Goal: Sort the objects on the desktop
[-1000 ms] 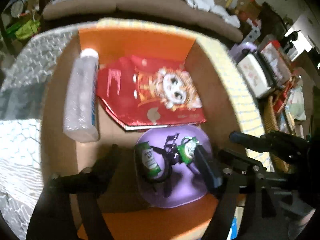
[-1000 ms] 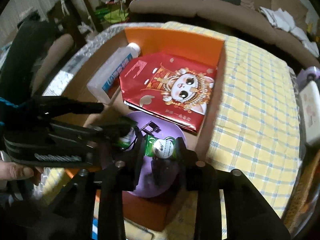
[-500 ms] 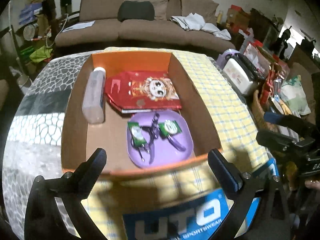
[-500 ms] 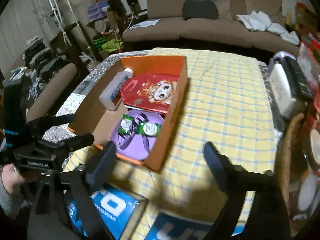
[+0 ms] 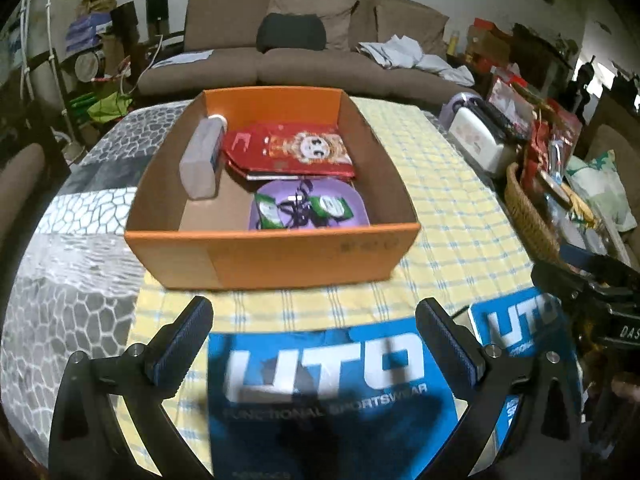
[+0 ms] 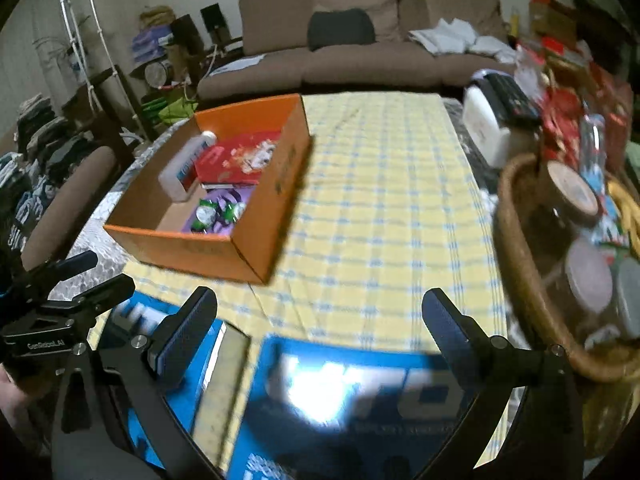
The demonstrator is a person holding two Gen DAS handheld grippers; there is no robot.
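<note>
An orange cardboard box [image 5: 272, 248] stands on the yellow checked cloth. It holds a clear bottle [image 5: 202, 160], a red cartoon packet [image 5: 292, 152] and a purple plate [image 5: 356, 204]. Two green packets [image 5: 266, 210] and a black clip lie on the plate. My left gripper [image 5: 314, 312] is open and empty, hanging over a blue bag in front of the box. My right gripper [image 6: 320, 300] is to the box's [image 6: 188, 244] front right. Its jaws are opening with nothing between them.
Blue "UTO" bags [image 5: 320, 380] lie at the near table edge under both grippers. A wicker basket [image 6: 520, 260] full of jars and snacks crowds the right side, with a white appliance [image 5: 480, 140] behind it. A brown sofa [image 5: 300, 48] is beyond the table.
Both grippers have pulled back out of the box, away from the purple plate, and their jaws have spread wide. The green packets and clip stay on the plate.
</note>
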